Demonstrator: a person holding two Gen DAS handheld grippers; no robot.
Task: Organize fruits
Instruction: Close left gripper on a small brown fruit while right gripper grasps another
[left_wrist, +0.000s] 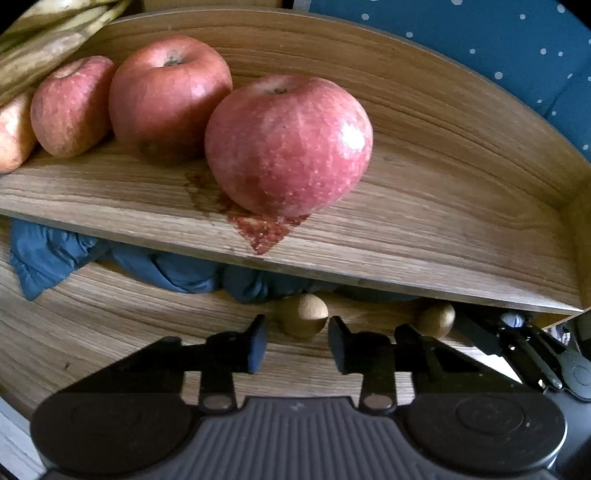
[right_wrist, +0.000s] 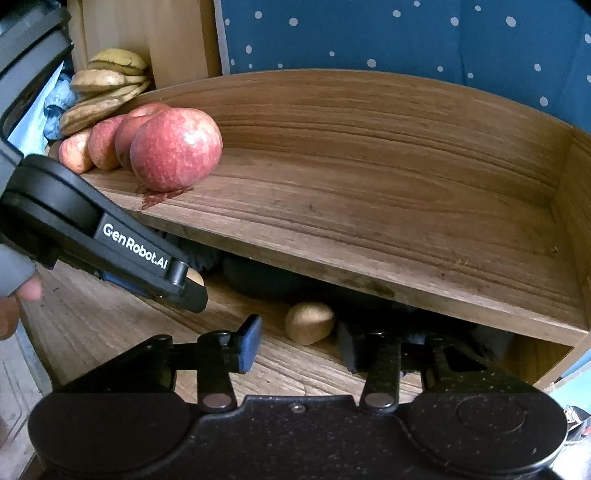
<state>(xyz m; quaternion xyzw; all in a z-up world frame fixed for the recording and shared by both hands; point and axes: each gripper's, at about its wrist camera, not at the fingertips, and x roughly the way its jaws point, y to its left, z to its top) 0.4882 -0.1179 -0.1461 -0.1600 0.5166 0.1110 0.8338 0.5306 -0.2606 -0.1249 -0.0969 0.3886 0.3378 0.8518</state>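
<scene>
Two small brown fruits lie on the lower wooden board, under the shelf. My left gripper points down with one brown fruit between its fingertips; the right pad is at its edge and a thin gap shows on the left. From the right wrist, that gripper hides most of this fruit. My right gripper stands around the other brown fruit, with clear space on the left side. Several red apples sit in a row on the shelf top.
Spotted yellow bananas lie at the shelf's far left behind the apples. A blue cloth is bunched under the shelf board. Blue dotted fabric hangs behind. A person's hand holds the left gripper.
</scene>
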